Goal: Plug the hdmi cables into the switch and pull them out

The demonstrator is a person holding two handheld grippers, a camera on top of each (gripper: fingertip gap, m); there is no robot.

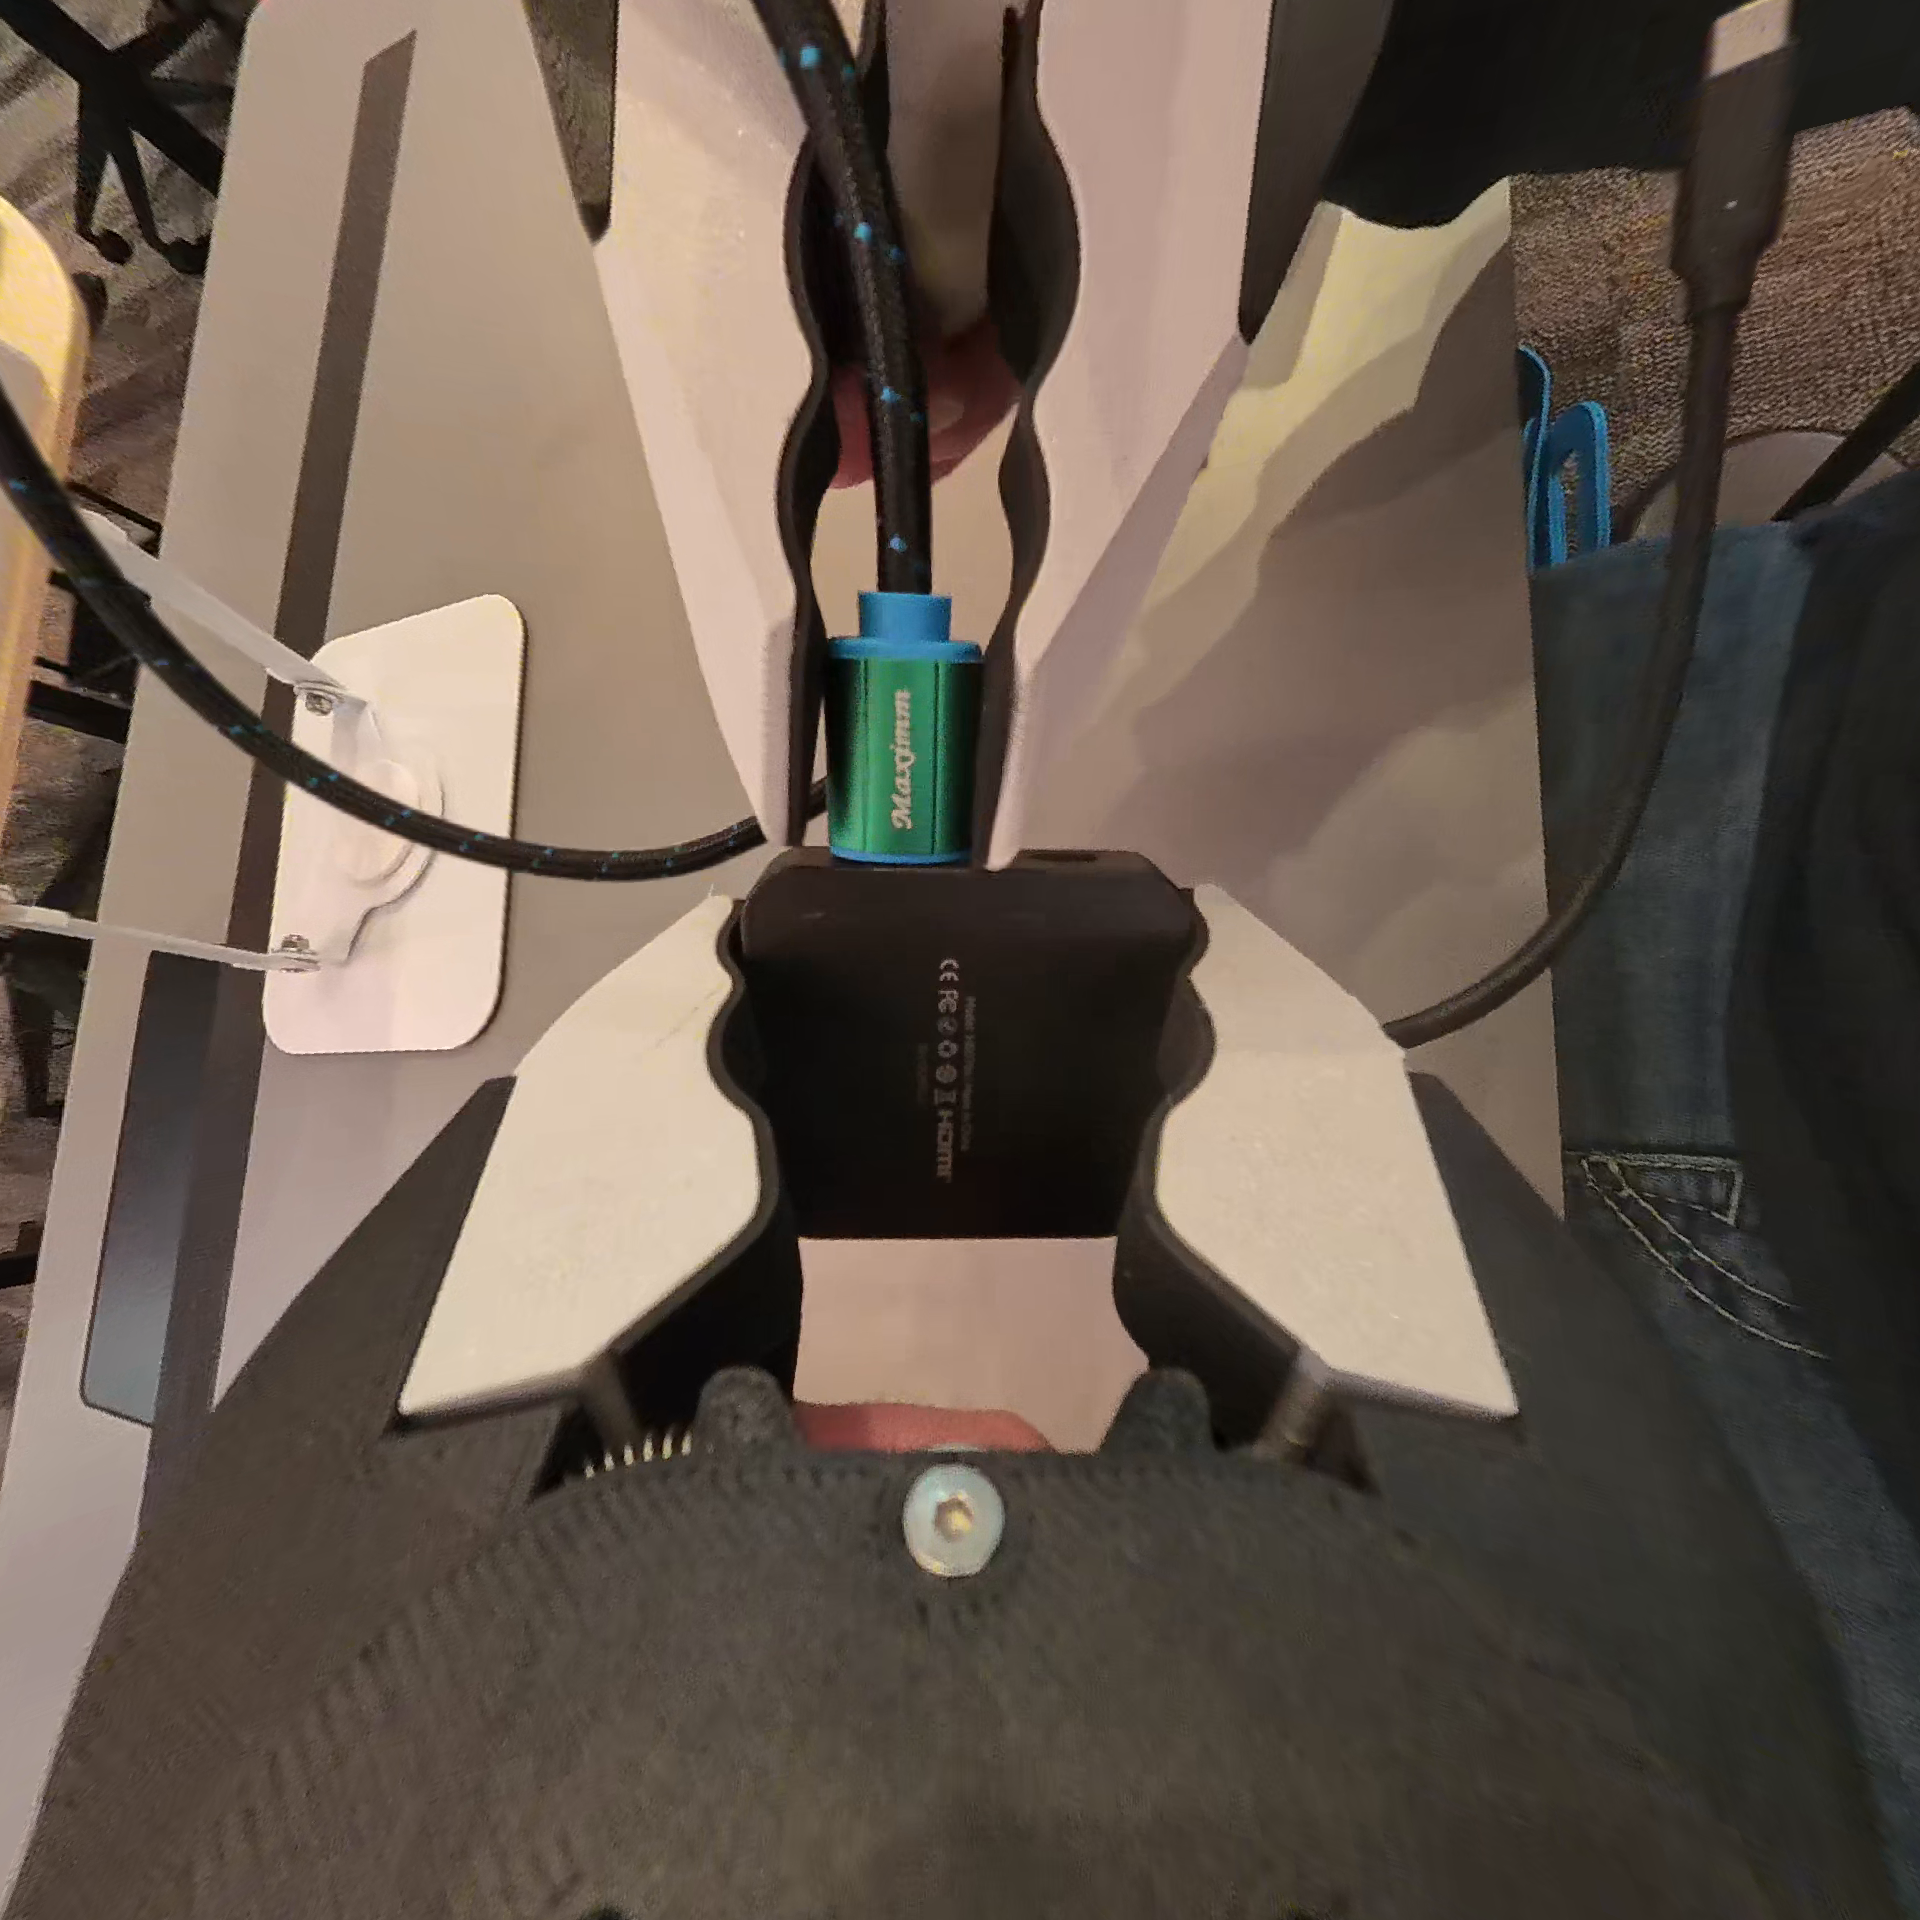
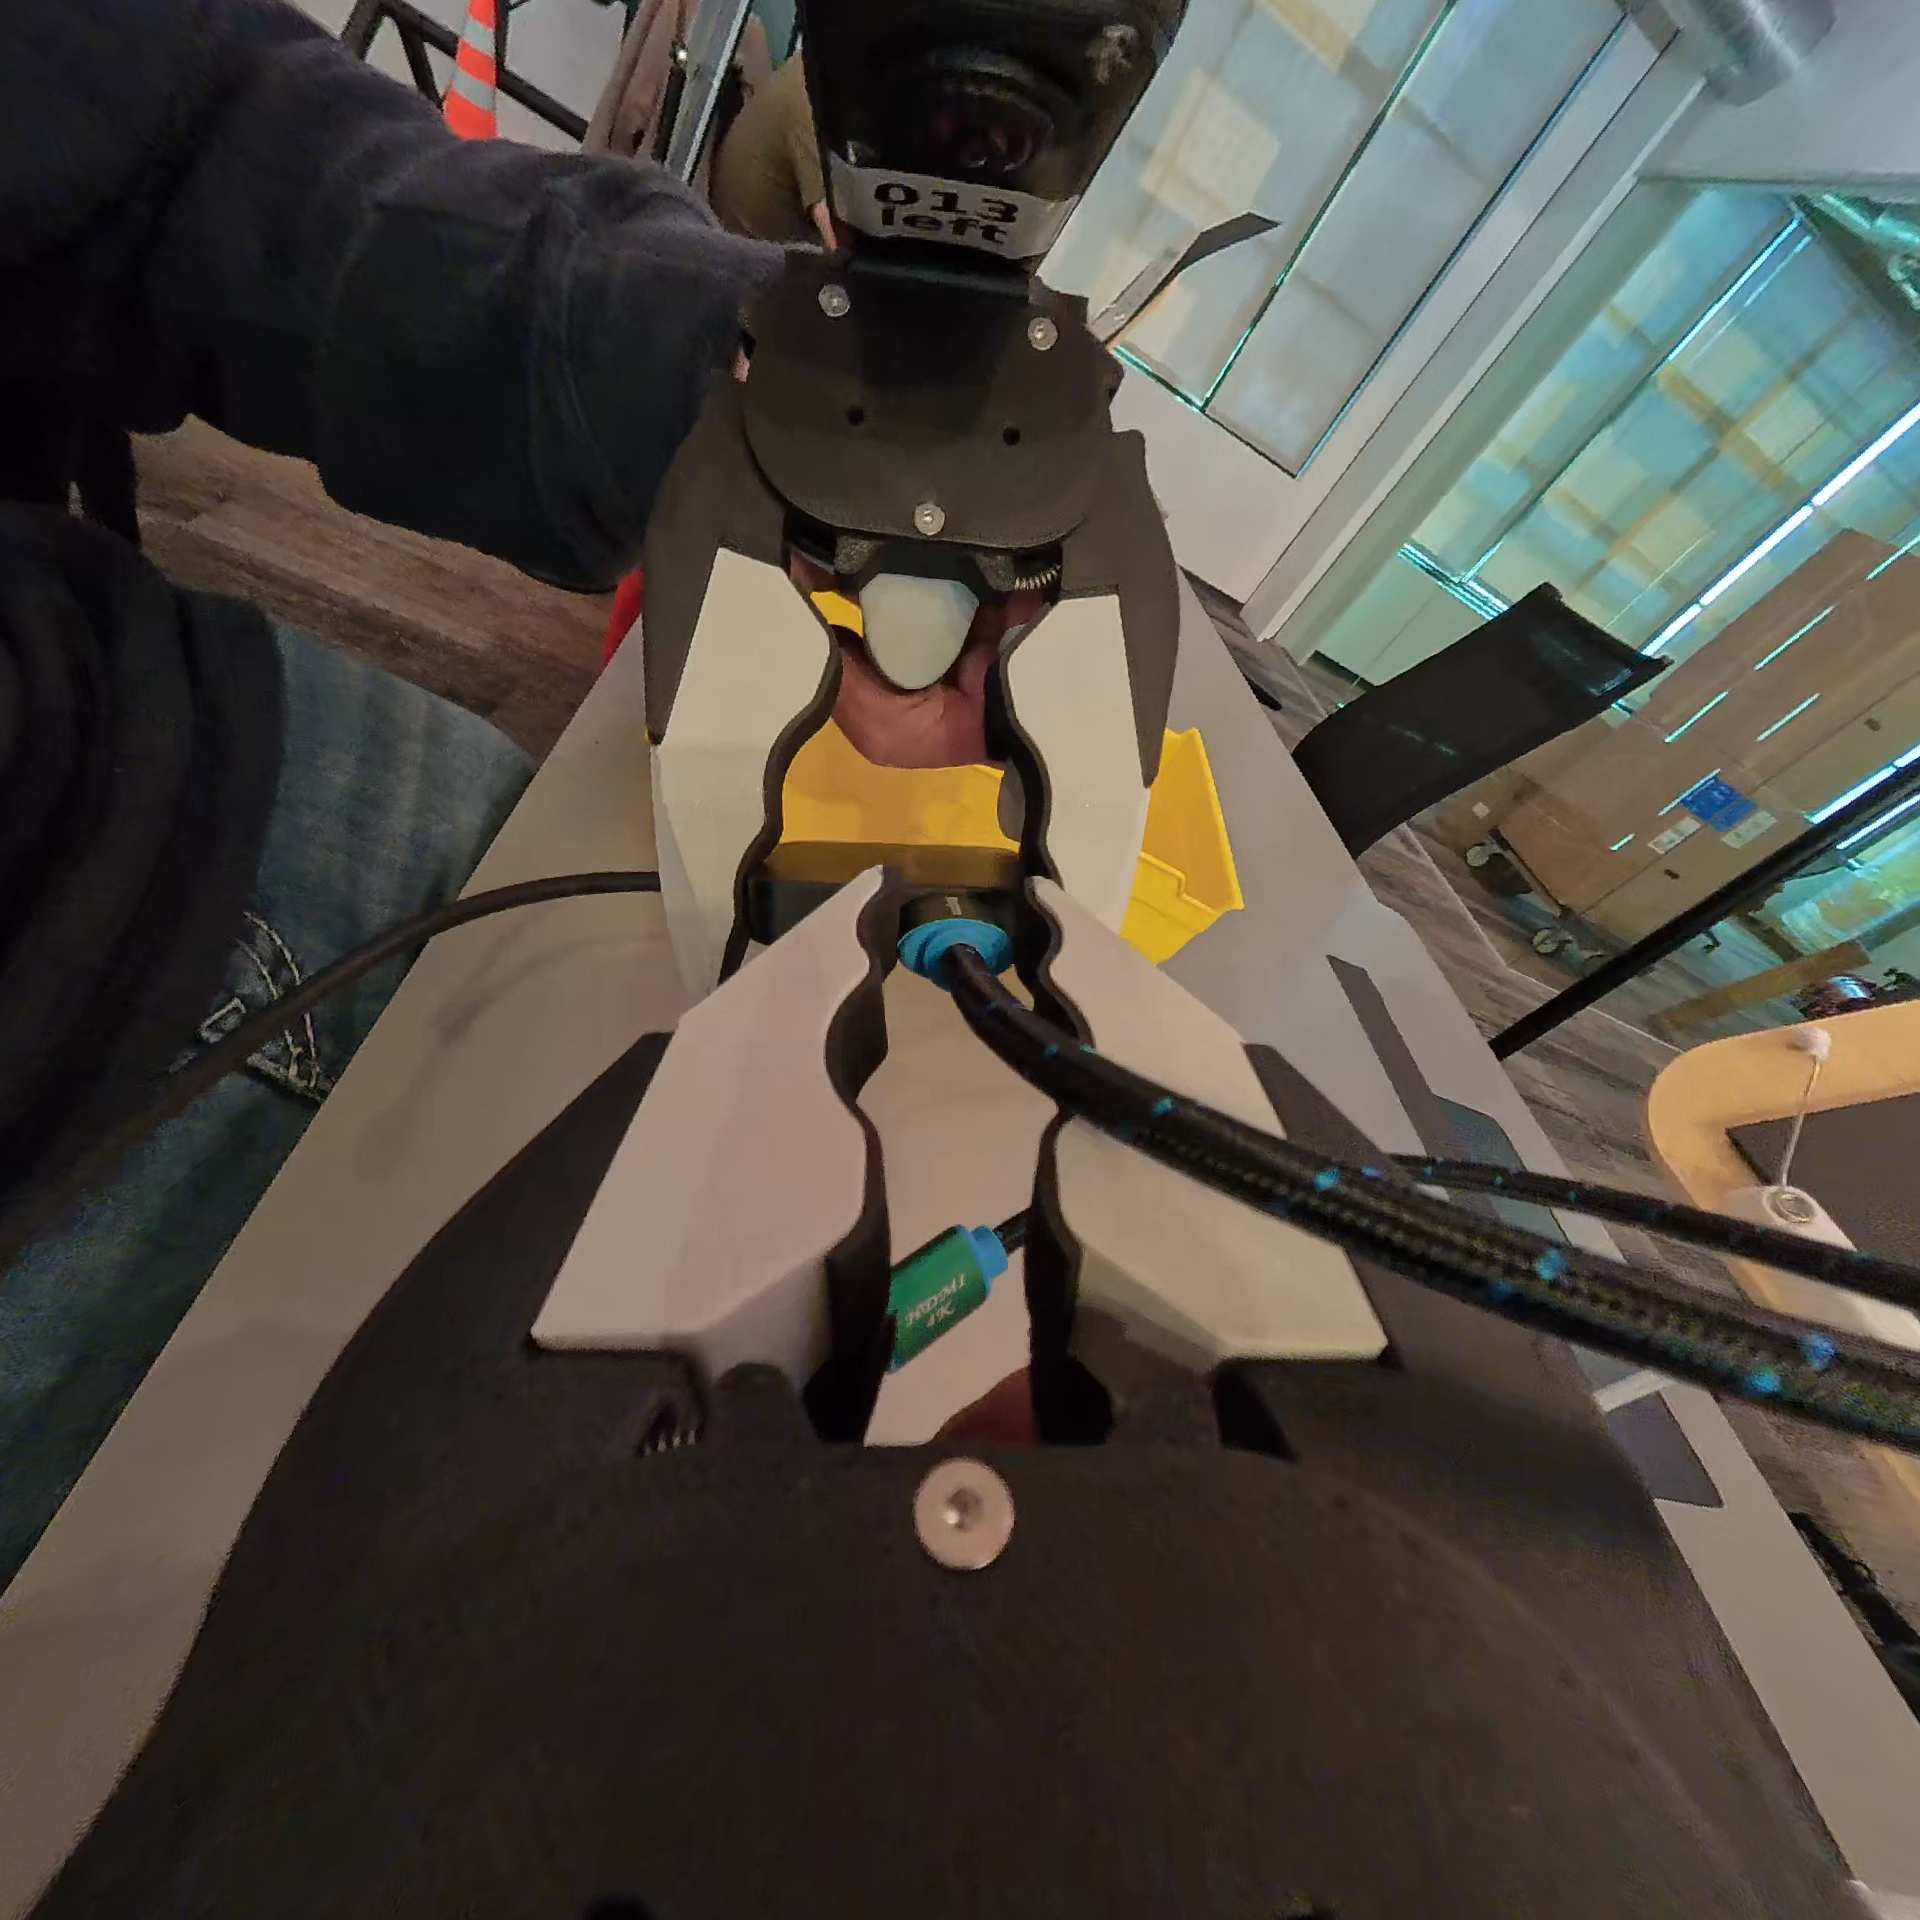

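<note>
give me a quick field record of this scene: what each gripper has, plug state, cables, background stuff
left gripper: shut on the flat black rectangular switch box
right gripper: fingers around the green metal hdmi plug with blue collar, grip looks closed
plug state: seated in the switch's far edge, beside a free port
braided black-and-blue cable: runs from the plug back across the right gripper
second green plug: loose on the grey tabletop
thin black cable: curves in from the right
yellow plastic bin: behind the grippers

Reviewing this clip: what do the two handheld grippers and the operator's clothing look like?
Both the left gripper and the right gripper have black ridged bodies, white angular fingers edged with wavy black pads, and a silver centre screw. The operator wears a dark sleeve and blue jeans.
</note>
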